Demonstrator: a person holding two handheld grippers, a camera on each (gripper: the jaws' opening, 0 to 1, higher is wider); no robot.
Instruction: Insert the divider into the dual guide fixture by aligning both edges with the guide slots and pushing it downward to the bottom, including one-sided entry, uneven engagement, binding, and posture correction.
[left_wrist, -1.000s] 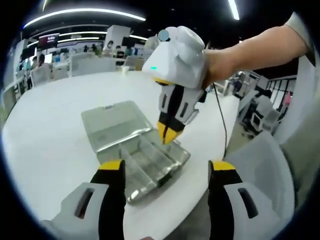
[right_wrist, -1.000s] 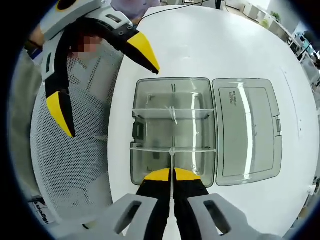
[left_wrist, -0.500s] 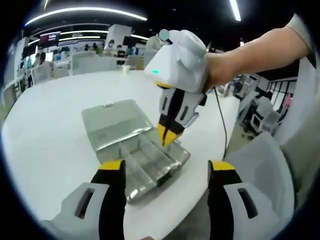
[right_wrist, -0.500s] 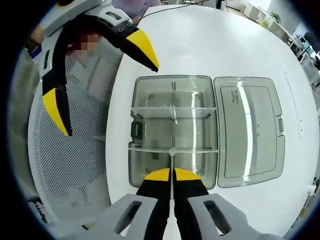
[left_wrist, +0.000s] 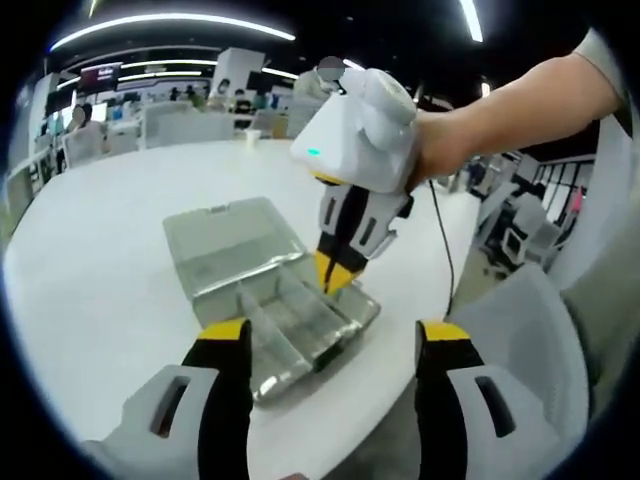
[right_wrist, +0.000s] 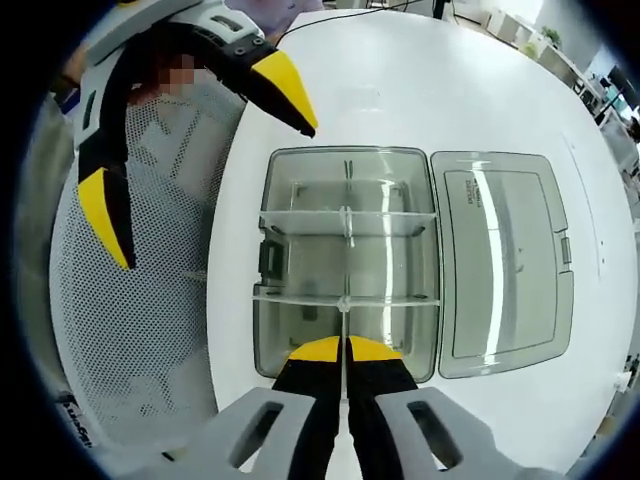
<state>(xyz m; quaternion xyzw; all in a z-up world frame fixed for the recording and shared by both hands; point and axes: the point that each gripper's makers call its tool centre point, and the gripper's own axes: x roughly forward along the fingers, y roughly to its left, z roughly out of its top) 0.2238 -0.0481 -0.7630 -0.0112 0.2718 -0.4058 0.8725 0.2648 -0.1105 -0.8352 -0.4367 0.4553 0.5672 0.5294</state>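
A clear plastic box lies on the round white bench, close to the bench edge, and its lid is folded open flat beside it. In the left claw view the same box sits in front of the two yellow-tipped jaws, with the lid on its far side.

The right claw has its jaws pressed together on a thin clear divider. The divider stands on its edge in the near part of the box, and it runs from the jaw tips to a cross divider which goes over the full width of the box. A second cross divider stands farther away, near the middle of the box. How deep the held divider sits in its slots, I cannot tell.

In the left claw view the right claw comes down from above, held by a hand, and its tips are at the far wall of the box. The left claw is spread wide and holds nothing. In the right claw view the left claw hangs over the bench edge and a white mesh chair, apart from the box.
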